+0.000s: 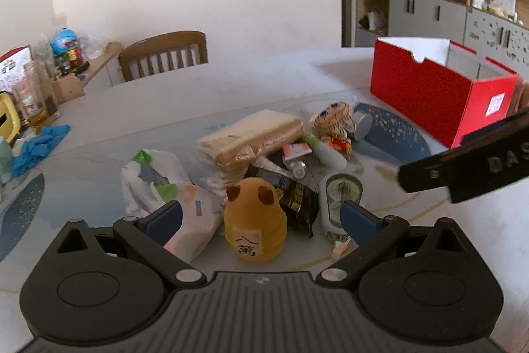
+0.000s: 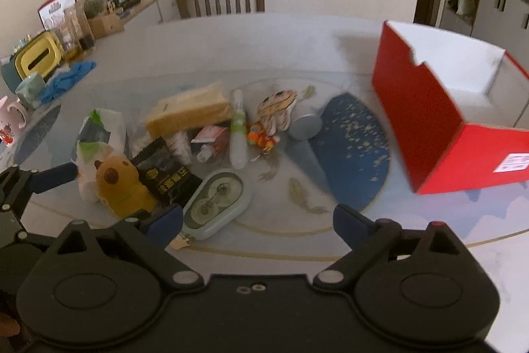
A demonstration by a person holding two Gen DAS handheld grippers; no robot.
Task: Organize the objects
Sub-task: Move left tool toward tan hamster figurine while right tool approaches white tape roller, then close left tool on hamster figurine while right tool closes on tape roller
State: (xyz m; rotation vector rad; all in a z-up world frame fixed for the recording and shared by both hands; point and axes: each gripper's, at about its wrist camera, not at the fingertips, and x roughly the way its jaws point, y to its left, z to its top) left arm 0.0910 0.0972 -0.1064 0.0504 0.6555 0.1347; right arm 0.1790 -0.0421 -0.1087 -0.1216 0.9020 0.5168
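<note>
Capybara plush toy [image 1: 254, 222], left wrist view: we are seeing it standing upright on the worktop [image 1: 231, 81] at the near edge of a heap of small things, framed by the spread jaws of the left hand-held gripper [image 1: 263, 217], which is released and holding nothing. We are judging the toy light, soft and squashy, best taken across its rounded belly, where the pads can sink in without slipping. A black foil packet [image 1: 297, 204] is lying just beside it, and a pale oval case [image 1: 340, 204] is lying beyond that. The red box [image 1: 429, 98], open at the top, is standing well apart at the far right; we are taking it as the likely container. The gripper is pointing moderately downward at the heap.

Right wrist view: we are seeing the right hand-held gripper [image 2: 259, 225] tilting more steeply down, jaws wide and empty, over bare worktop just right of the oval case [image 2: 216, 204]. The plush [image 2: 122, 184] is sitting at lower left, with the left gripper's finger [image 2: 54, 176] near it. The red box [image 2: 436, 121] is standing at right.
</note>
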